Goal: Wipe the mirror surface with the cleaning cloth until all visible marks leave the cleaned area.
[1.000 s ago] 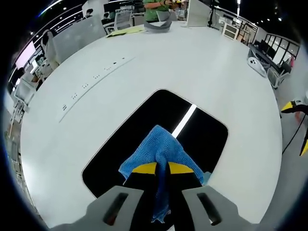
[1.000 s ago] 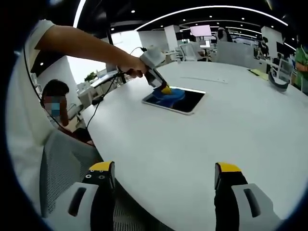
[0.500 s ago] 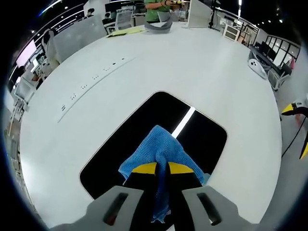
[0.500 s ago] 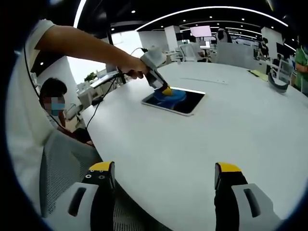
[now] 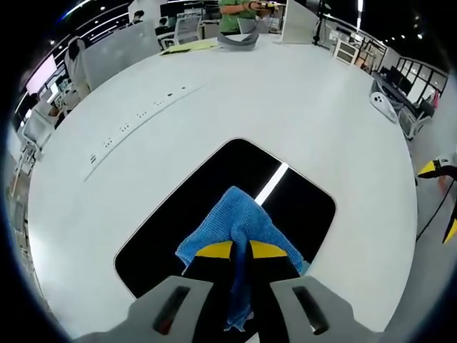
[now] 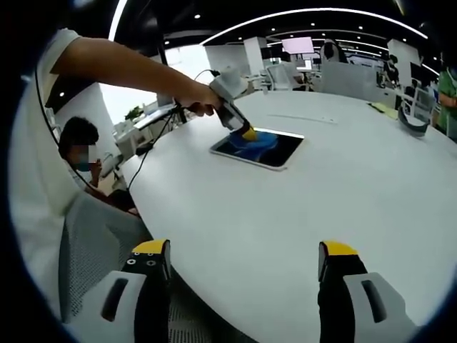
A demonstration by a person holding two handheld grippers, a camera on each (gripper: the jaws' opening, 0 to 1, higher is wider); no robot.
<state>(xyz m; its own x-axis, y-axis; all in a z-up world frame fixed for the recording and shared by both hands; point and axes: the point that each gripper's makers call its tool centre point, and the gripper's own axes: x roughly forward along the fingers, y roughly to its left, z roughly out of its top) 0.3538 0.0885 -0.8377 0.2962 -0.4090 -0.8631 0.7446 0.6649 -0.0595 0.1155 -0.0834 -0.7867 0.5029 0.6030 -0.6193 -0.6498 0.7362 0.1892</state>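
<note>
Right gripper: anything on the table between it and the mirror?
No. In the right gripper view, bare white table runs from the right gripper to the mirror.

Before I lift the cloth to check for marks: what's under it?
The cloth, pinched in the left gripper, lies on the dark mirror. The glass around it looks clean; the patch it covers is hidden.

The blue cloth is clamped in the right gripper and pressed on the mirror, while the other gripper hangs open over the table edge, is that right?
Not quite: the left gripper clamps the blue cloth on the mirror, as the left gripper view shows. The right gripper is the open one.
</note>
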